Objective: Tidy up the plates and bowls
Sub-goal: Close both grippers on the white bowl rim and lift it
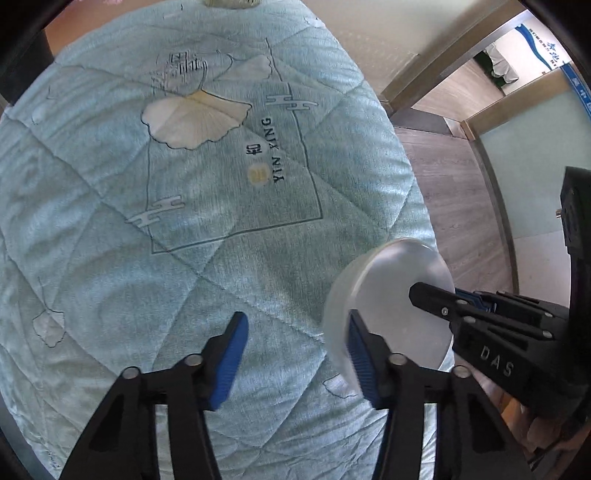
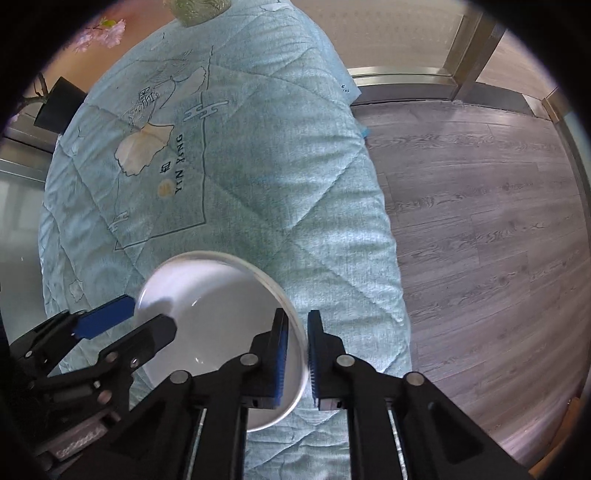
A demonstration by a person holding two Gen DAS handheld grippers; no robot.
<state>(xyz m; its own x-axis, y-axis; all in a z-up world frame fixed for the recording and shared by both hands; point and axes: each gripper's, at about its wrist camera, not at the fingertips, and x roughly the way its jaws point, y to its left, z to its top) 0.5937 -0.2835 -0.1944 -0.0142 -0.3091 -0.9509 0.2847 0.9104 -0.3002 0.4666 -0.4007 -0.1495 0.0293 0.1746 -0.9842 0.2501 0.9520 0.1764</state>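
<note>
A shallow, round, translucent white bowl (image 2: 221, 314) with a thin pale rim sits upright near the right edge of a desk covered by a light blue quilted cloth (image 1: 110, 258). The cloth carries a cream ginkgo-leaf print (image 1: 192, 118) and dark "YIN XING" lettering (image 1: 275, 151), both well apart from the bowl.

On the bowl's left side, the left gripper (image 1: 295, 354) straddles the wall: one blue-padded finger stands outside over bare cloth, the other inside the bowl. The jaws are part-way spread, and neither pad clearly presses the wall.

On the bowl's right side, the right gripper (image 2: 297, 350) pinches the rim between its two blue pads (image 2: 281, 354), one inside the bowl and one outside, the jaws nearly pressed together on the thin edge.

Further right, past the cloth's hanging edge, lies grey wood-plank flooring (image 2: 480, 221) with a metal-framed glass partition (image 2: 461, 44) behind it. At the far end of the desk stands a greenish vessel (image 2: 195, 9), only partly in view, and pink blossoms (image 2: 103, 33) show beside it.
</note>
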